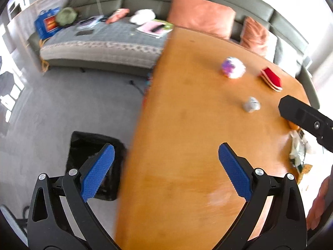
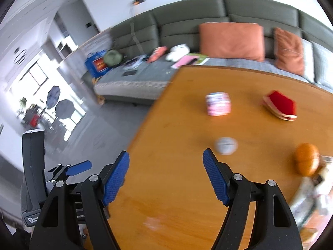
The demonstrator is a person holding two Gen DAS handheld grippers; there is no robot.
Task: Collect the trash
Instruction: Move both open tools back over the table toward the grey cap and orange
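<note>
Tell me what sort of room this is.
Most likely a home living room: a long grey-green sofa with orange cushions stands behind a wooden table, and a black bin sits on the floor beside it.

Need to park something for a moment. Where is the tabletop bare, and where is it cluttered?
The near half of the wooden table, from its floor-side edge across to the wrappers, is bare. The far floor-side corner is bare too. Clutter sits mid-table and rightward: grey crumpled ball, pink packet, red item, orange fruit.
</note>
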